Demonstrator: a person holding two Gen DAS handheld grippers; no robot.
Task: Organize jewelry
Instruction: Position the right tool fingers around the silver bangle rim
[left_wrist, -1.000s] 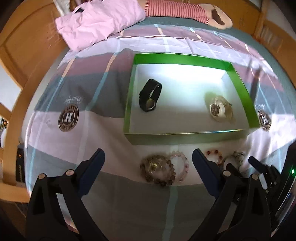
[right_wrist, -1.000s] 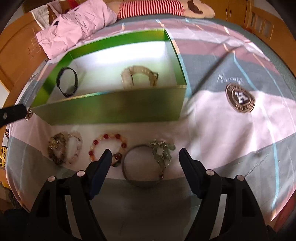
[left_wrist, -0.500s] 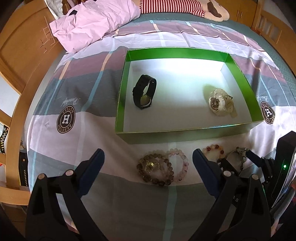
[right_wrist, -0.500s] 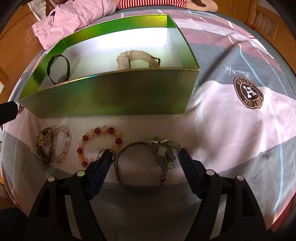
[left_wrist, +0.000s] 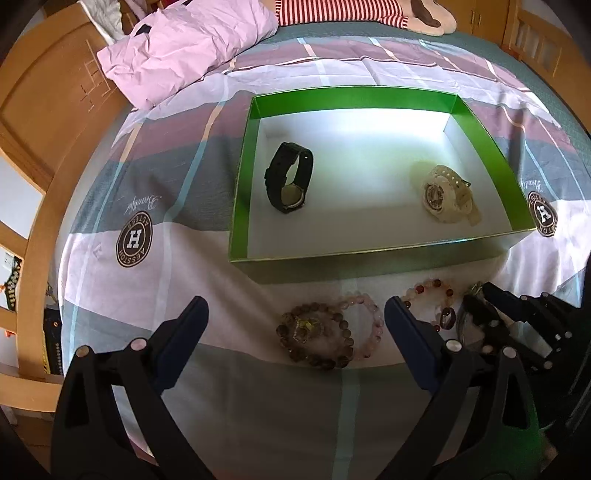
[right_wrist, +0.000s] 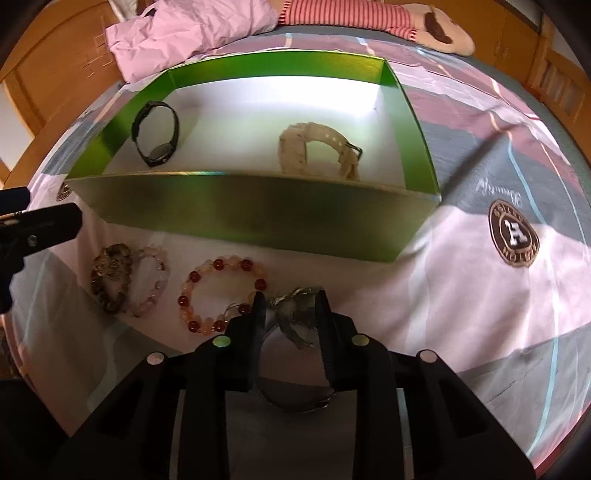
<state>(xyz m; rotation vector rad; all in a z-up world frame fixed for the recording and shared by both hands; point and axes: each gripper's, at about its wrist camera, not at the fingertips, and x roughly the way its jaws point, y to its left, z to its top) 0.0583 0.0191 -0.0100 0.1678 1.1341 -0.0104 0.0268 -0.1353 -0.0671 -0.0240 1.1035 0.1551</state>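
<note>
Bedsheet (left_wrist: 110, 295) with stripes and round badges fills the left wrist view, and on it we see a green box (left_wrist: 242, 184) with a white floor. Inside the box a black watch (left_wrist: 290, 177) stands near the left wall, and a cream watch (left_wrist: 447, 195) lies near the right wall. Between the front wall of the box and our left gripper (left_wrist: 295, 317) lie the bracelets: a dark bead bracelet (left_wrist: 314, 341) touching a pink bead bracelet (left_wrist: 364, 328), then a red and cream bracelet (left_wrist: 428, 299) partly behind the right finger. The fingers of the left gripper stand wide apart above the sheet and hold nothing. At the right edge we see the right gripper (left_wrist: 480, 299) low over the sheet. A pink pillow (left_wrist: 184, 48) lies at the far edge of the bed.

In the right wrist view, the right gripper (right_wrist: 290, 306) has its fingers drawn close on both sides of the ornament of a metal bangle (right_wrist: 295, 402); we cannot tell if they already press it. The bangle lies on the sheet in front of the box (right_wrist: 258, 218), just beside the red and cream bracelet (right_wrist: 221, 295). Farther left lie the pink bracelet (right_wrist: 153, 280) and the dark one (right_wrist: 110, 277). Both watches (right_wrist: 157, 133) (right_wrist: 317, 147) are in the box.
</note>
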